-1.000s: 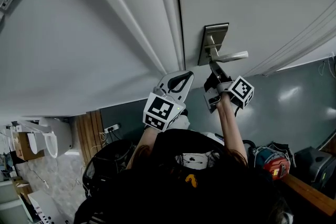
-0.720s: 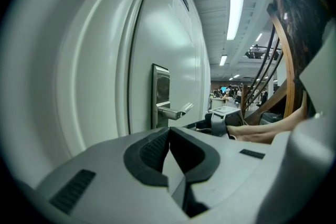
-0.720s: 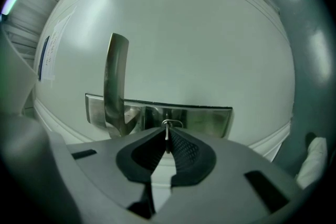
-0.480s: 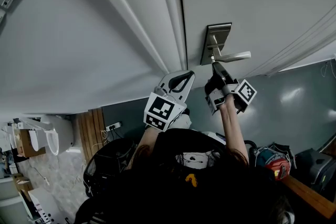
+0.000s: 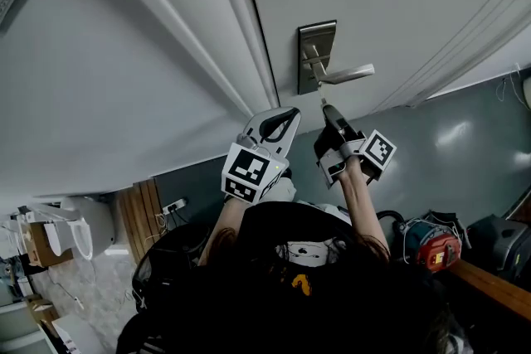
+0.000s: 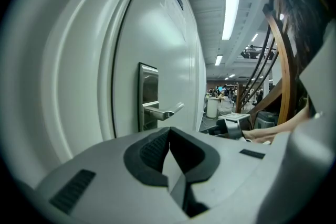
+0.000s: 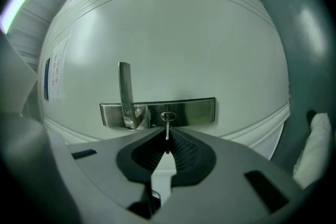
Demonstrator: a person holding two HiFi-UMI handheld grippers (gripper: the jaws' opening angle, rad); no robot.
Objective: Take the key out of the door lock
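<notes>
Key (image 7: pixel 167 130) clamped in right gripper (image 7: pixel 167 138) near lock plate (image 7: pixel 194 111); left gripper (image 6: pixel 169 138) jaws together; door label (image 7: pixel 53 75) unreadable

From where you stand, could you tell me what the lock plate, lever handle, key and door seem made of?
The lock plate looks like brushed stainless steel: grey, soft streaky reflections. The lever handle shows the same satin metal. The key is thin bright metal. The door has a smooth white painted face; its core is hidden.

Ceiling light (image 6: pixel 231 13) (long, lit)
</notes>
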